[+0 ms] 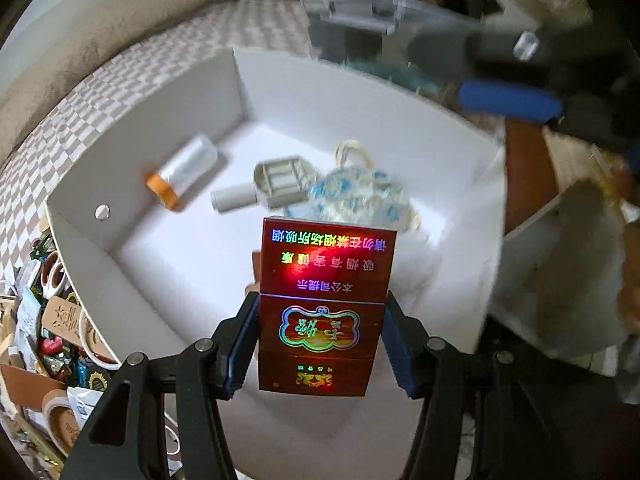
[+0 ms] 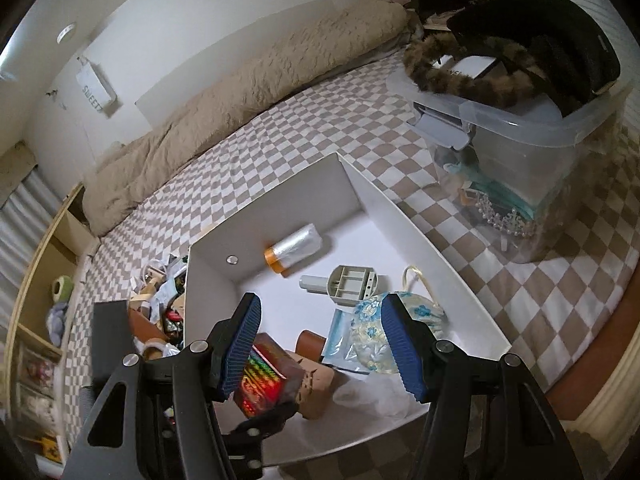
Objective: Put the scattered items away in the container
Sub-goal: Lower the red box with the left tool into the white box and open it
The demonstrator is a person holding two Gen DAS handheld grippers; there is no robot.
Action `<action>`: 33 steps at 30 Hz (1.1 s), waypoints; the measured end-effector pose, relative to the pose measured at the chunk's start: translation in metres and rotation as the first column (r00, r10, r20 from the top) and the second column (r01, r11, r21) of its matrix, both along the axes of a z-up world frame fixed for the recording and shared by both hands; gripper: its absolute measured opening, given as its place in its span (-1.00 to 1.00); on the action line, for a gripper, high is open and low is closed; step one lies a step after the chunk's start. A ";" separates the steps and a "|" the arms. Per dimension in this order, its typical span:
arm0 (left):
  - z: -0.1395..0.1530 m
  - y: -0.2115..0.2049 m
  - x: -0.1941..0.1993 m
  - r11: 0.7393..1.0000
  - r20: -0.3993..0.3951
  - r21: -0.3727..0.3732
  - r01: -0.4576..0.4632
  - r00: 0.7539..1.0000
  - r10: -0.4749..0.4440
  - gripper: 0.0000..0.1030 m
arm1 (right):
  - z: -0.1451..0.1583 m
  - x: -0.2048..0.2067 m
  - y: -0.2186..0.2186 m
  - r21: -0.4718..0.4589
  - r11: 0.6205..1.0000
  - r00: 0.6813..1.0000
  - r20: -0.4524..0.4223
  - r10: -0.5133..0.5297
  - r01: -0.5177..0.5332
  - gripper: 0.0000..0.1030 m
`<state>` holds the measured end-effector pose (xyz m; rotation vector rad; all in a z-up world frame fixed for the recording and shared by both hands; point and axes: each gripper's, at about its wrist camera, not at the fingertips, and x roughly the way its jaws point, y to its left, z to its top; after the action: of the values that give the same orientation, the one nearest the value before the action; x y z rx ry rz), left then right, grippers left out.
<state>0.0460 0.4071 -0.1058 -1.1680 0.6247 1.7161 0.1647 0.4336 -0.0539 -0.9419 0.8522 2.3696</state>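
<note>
Checkered bedding covers the bed (image 2: pixel 304 128) where a white box (image 2: pixel 432 236) sits open, a rumpled tan blanket (image 2: pixel 256 76) bunched along the far edge by the wall. Over the near end of the box, the left gripper (image 1: pixel 320 344) has its blue pads pressed against both sides of a red cigarette pack (image 1: pixel 324 300), holding it upright above the white floor of the box. From the other camera the same pack (image 2: pixel 264 380) shows low inside the near left corner of the box. The right gripper (image 2: pixel 320 344) hangs above the near edge with its jaws parted and nothing between them.

Inside the box, a clear roll with an orange end (image 1: pixel 180 176) lies against the left wall. A grey plastic holder (image 1: pixel 276 184) lies near the middle, and a blue flowered pouch (image 1: pixel 356 196) lies just beside it toward the right wall.

Left of the box, on the bed, a heap of small odds and ends (image 1: pixel 52 320) is still scattered. Beyond the far right corner stands a clear storage bin (image 2: pixel 520 148) with dark furry things piled on top.
</note>
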 end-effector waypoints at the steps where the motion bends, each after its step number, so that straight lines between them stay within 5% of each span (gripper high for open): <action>1: -0.003 0.002 0.001 1.000 0.000 -0.017 0.005 1.000 -0.005 0.12 | -0.001 0.000 0.000 -0.003 1.000 1.000 0.001 -0.001 0.001 0.22; 16: -0.013 0.012 -0.005 0.989 0.146 -0.137 0.060 0.989 -0.040 0.12 | -0.005 0.011 0.007 -0.079 0.997 0.999 -0.031 -0.023 0.020 0.22; 33: -0.018 0.022 -0.014 0.928 0.132 -0.261 0.266 0.962 -0.238 0.12 | -0.006 0.004 0.000 -0.081 0.997 1.000 -0.022 0.017 -0.019 0.22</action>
<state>0.0320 0.4292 -0.1238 -1.2942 0.9344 1.3742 0.1683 0.4338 -0.0597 -0.9612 0.9580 2.3800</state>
